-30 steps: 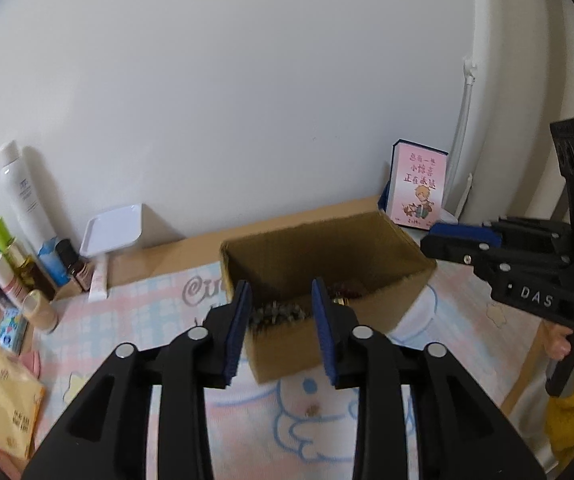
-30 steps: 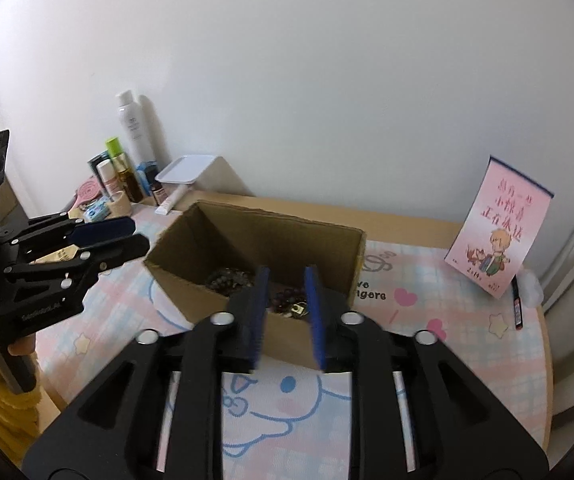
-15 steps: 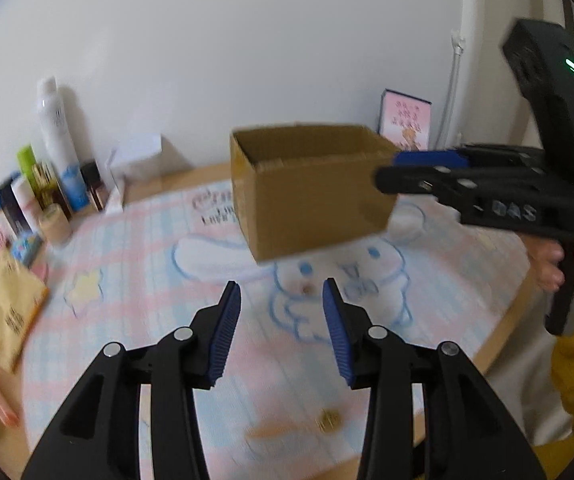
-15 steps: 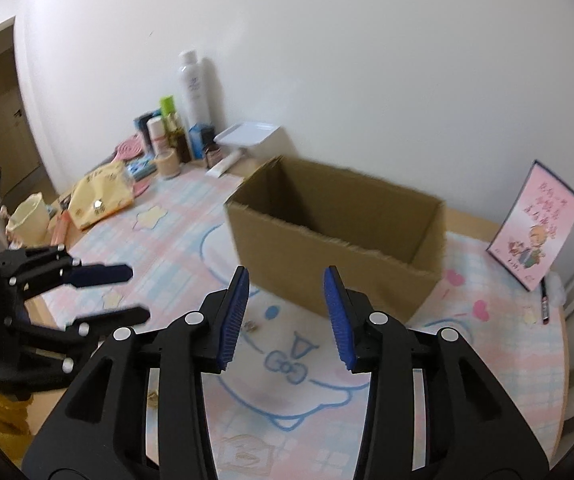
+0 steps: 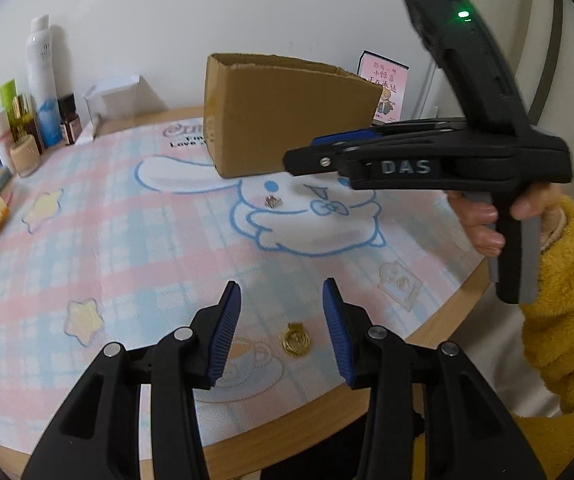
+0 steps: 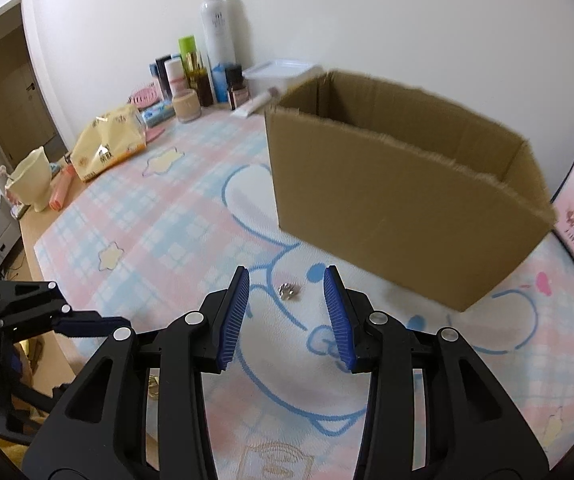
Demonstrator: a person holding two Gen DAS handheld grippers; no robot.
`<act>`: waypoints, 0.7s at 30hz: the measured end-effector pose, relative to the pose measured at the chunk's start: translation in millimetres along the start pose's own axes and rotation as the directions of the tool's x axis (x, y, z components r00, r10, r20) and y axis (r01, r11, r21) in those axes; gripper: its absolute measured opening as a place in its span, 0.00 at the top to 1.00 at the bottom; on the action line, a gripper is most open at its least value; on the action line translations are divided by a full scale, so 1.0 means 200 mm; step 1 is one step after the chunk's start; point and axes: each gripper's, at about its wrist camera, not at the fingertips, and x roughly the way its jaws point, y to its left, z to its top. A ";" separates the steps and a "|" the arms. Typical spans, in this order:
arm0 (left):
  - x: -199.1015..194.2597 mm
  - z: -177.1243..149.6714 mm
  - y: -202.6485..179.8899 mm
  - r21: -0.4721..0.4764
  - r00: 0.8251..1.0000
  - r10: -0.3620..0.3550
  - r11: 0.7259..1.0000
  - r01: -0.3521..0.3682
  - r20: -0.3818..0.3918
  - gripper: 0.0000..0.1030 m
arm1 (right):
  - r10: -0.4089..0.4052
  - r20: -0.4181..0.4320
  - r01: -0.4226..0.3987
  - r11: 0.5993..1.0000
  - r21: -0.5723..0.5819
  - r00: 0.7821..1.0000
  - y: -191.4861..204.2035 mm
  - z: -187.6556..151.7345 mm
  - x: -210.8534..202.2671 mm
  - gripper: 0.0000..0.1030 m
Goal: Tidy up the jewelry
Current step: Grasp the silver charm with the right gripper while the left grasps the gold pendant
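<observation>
Both tongs open and empty, each lined up on one loose trinket on the mat.

Left gripper (image 5: 282,322) has just been opening, nothing between its blue ribbed pads; the round gold ring-like piece (image 5: 295,341) lies on the pastel cartoon-print mat (image 5: 127,248) in the gap, near the table edge. Right gripper (image 6: 287,312) likewise has just been opening; the small silvery sparkling trinket (image 6: 289,290) sits just ahead of its tips. Behind stands the open brown cardboard box (image 6: 399,216), judged the destination, so both tools angle down towards the pickups.
</observation>
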 end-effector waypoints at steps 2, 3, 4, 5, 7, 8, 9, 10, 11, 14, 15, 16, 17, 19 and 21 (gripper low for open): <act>0.01 -0.02 -0.01 0.008 1.000 0.000 1.000 0.000 0.004 0.59 | 0.006 -0.015 -0.006 1.000 -0.005 1.000 0.00 0.00 0.04 0.64; 0.02 -0.03 -0.02 0.013 1.000 -0.004 1.000 0.004 0.003 0.59 | 0.004 -0.022 -0.004 1.000 -0.010 1.000 0.01 -0.01 0.06 0.64; 0.02 -0.04 -0.02 0.019 1.000 -0.009 1.000 0.009 0.003 0.59 | 0.001 -0.028 -0.001 1.000 -0.015 1.000 0.01 -0.01 0.07 0.64; 0.03 -0.04 -0.02 0.023 1.000 -0.012 1.000 0.012 0.001 0.59 | -0.003 -0.034 0.002 1.000 -0.018 0.999 0.01 -0.01 0.09 0.64; 0.04 -0.06 -0.03 0.026 1.000 -0.008 1.000 0.009 -0.008 0.61 | -0.001 -0.043 0.000 1.000 -0.023 0.999 0.01 -0.01 0.12 0.64; 0.05 -0.07 -0.03 0.028 1.000 -0.004 1.000 0.005 -0.011 0.63 | -0.001 -0.046 0.000 1.000 -0.023 0.999 0.01 -0.01 0.13 0.64; 0.06 -0.08 -0.03 0.029 1.000 -0.004 1.000 0.004 -0.013 0.64 | 0.000 -0.051 -0.001 1.000 -0.025 0.999 0.02 -0.01 0.14 0.64; 0.06 -0.08 -0.03 0.031 1.000 -0.003 1.000 0.004 -0.011 0.64 | -0.001 -0.054 0.000 1.000 -0.028 0.999 0.02 -0.01 0.15 0.64; 0.06 -0.09 -0.04 0.033 1.000 -0.004 0.999 0.004 -0.007 0.65 | -0.002 -0.057 0.001 1.000 -0.030 0.998 0.02 -0.01 0.15 0.64; 0.06 -0.10 -0.04 0.039 1.000 -0.009 0.999 0.010 -0.006 0.68 | -0.004 -0.063 0.002 0.999 -0.040 0.998 0.03 -0.01 0.17 0.64; 0.05 -0.11 -0.04 0.042 1.000 -0.008 0.999 0.009 -0.006 0.69 | -0.007 -0.069 0.005 0.999 -0.042 0.998 0.03 -0.01 0.18 0.64; 0.05 -0.11 -0.05 0.048 1.000 -0.002 0.999 0.002 -0.002 0.69 | -0.008 -0.072 0.005 0.999 -0.043 0.997 0.03 -0.01 0.19 0.64; 0.05 -0.11 -0.05 0.054 1.000 0.002 0.999 -0.002 0.002 0.70 | -0.009 -0.074 0.006 0.999 -0.045 0.997 0.03 -0.01 0.20 0.64; 0.06 -0.11 -0.04 0.064 1.000 0.007 0.998 -0.007 0.006 0.71 | -0.010 -0.078 0.006 0.999 -0.047 0.997 0.03 -0.02 0.21 0.64; 0.05 -0.11 -0.04 0.063 1.000 0.008 0.998 -0.009 0.008 0.74 | -0.015 -0.080 0.011 0.998 -0.056 0.997 0.04 -0.02 0.23 0.64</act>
